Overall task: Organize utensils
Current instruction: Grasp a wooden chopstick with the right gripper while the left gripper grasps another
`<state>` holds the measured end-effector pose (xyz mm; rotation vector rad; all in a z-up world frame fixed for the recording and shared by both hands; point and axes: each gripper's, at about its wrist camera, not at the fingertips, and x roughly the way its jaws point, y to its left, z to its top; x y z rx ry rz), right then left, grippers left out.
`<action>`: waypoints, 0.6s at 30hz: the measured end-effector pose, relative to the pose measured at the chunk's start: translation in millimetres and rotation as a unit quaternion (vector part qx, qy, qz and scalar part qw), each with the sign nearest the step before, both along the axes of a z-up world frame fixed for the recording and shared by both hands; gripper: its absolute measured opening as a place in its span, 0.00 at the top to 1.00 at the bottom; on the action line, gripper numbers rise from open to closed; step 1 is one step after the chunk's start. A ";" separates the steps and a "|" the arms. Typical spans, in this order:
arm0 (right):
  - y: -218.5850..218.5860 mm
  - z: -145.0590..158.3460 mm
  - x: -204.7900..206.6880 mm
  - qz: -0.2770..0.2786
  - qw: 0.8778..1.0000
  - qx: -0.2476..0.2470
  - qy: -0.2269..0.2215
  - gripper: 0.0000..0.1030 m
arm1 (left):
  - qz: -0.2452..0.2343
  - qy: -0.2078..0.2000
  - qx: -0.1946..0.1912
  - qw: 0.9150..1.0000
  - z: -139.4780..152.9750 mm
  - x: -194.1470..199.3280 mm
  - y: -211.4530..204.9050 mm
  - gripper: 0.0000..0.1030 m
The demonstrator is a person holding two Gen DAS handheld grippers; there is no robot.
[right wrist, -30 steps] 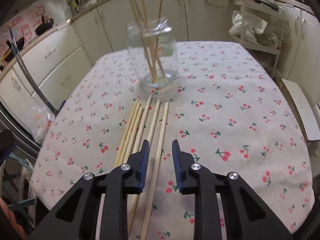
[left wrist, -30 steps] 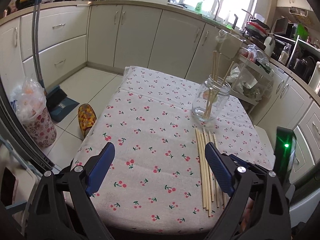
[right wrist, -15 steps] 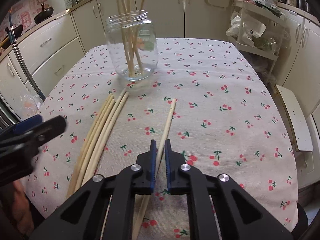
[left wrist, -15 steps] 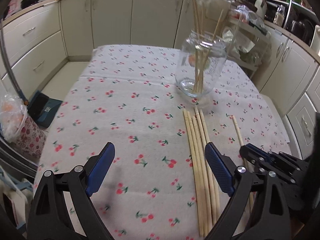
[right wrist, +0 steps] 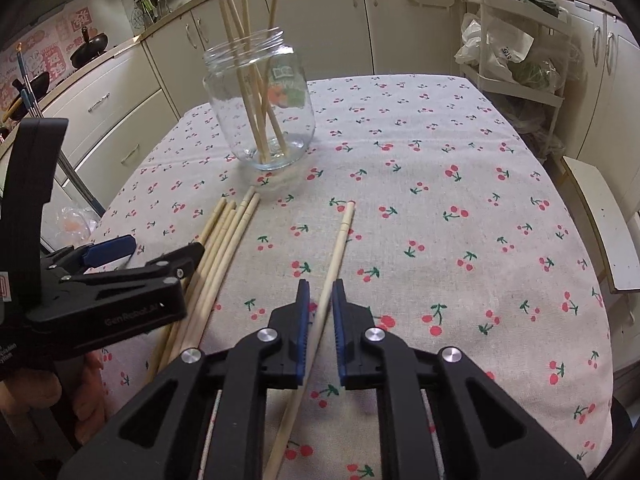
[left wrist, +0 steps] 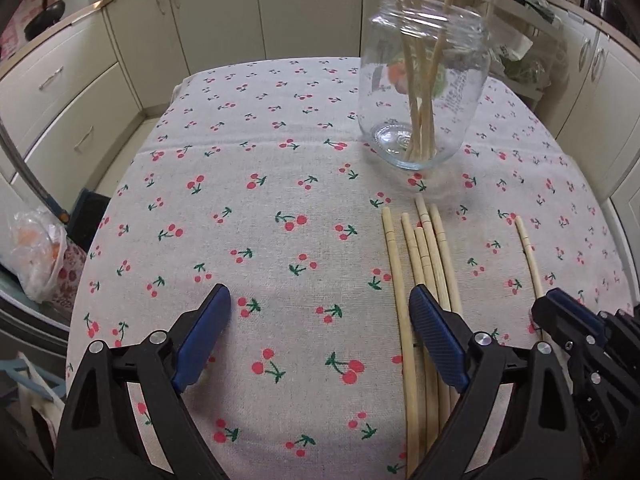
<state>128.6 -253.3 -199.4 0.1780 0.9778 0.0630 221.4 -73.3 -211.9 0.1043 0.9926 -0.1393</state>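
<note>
Your right gripper (right wrist: 320,300) had its jaws nearly closed around a lone chopstick (right wrist: 336,252) lying just right of the loose bundle (right wrist: 224,240), near the glass jar (right wrist: 260,108). Your left gripper (left wrist: 320,320) hung wide open, holding nothing, beside that bundle.

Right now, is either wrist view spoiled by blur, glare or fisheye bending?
Left wrist view: sharp; the glass jar shows only mild reflections, and the cabinets bow at the edges. Right wrist view: sharp too; the single chopstick between the right tool is crisp, with dark corner vignetting.
</note>
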 end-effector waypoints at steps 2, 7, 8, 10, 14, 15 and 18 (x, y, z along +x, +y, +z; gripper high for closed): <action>1.4 -1.0 3.6 -0.001 1.000 -0.001 -0.001 0.87 | -0.003 0.000 0.000 1.000 1.0 2.3 0.6 0.21; 1.1 -1.7 9.5 -0.001 1.000 -0.006 0.004 0.85 | -0.023 0.007 -0.004 1.000 5.9 3.9 5.1 0.43; 1.0 -1.6 10.7 0.001 1.000 -0.007 0.005 0.82 | -0.027 0.008 -0.004 1.000 5.9 5.0 5.0 0.43; 1.8 -0.9 14.9 0.001 1.000 -0.021 0.007 0.71 | -0.036 0.011 0.002 0.999 5.7 9.8 2.3 0.43; 5.6 -1.7 23.0 0.012 0.999 -0.042 0.014 0.81 | -0.027 0.017 -0.008 0.999 4.7 22.2 -0.2 0.40; 7.3 -2.1 24.3 0.018 0.998 -0.050 0.016 0.92 | -0.028 0.016 -0.007 0.999 4.7 23.4 -1.5 0.45; 8.7 -1.8 24.2 0.034 0.998 -0.056 0.019 0.93 | -0.040 0.015 -0.013 0.999 6.6 24.7 -2.8 0.75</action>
